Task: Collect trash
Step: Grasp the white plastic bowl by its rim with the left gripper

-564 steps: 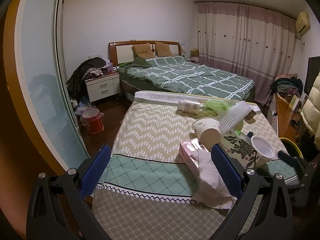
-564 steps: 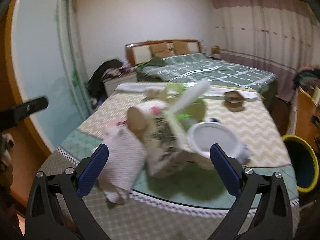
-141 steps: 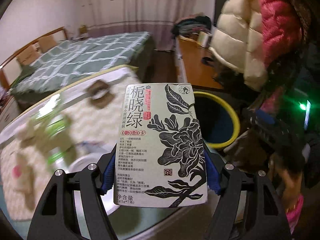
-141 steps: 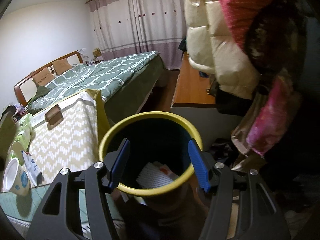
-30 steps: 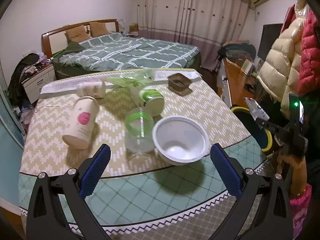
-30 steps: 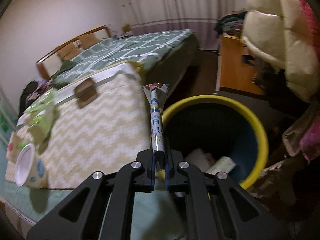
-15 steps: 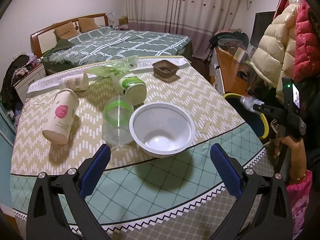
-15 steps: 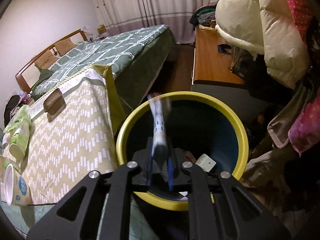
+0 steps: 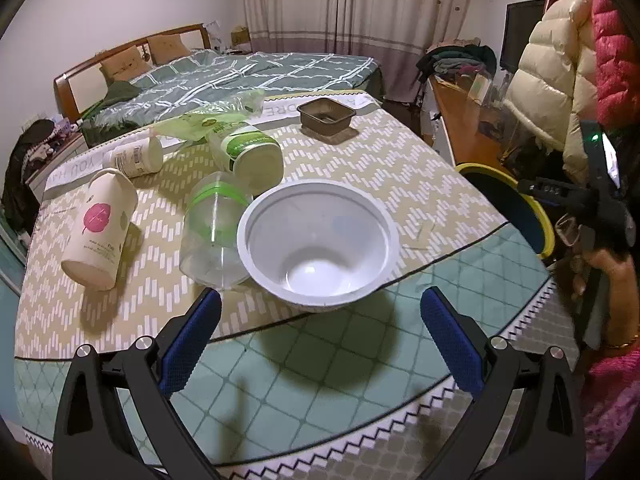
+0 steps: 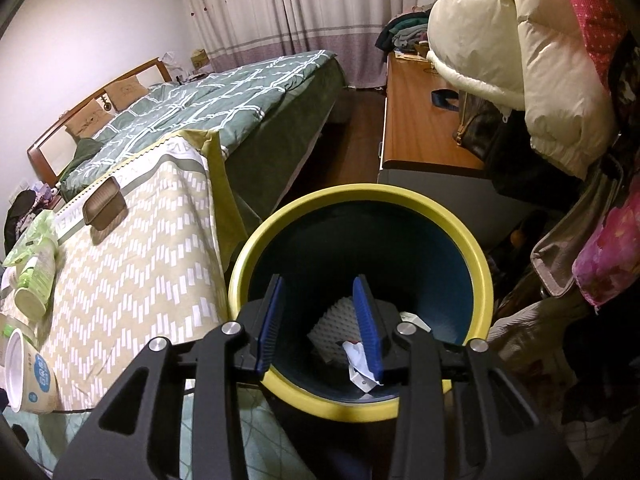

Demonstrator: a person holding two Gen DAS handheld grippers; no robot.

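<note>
Trash lies ahead of the left gripper (image 9: 320, 320), whose fingers (image 9: 192, 336) stand wide apart with nothing between them. Just beyond the fingertips, centred between them, a white bowl (image 9: 318, 240) sits on the desk (image 9: 420, 184), tipped so its mouth faces the camera; that placing suggests it is the next pick. Beyond the left finger a clear cup with a green band (image 9: 212, 232) lies on its side, touching the bowl, its long axis running away from the fingers. Further left a paper cup with a pink mark (image 9: 100, 232) also lies flat, base toward the camera. A green-lidded tub (image 9: 250, 152), a small white bottle (image 9: 134, 156) and a brown tray (image 9: 326, 114) lie farther off.

From the right wrist, the right gripper (image 10: 318, 316) hangs directly over the yellow-rimmed bin (image 10: 472, 256), pointing down into it, presumably so that released trash falls inside. Its fingers (image 10: 366, 320) are opening and grip nothing. Below them, a crumpled wrapper (image 10: 358, 368) lies in the bin beside white ridged packaging (image 10: 338, 320).
</note>
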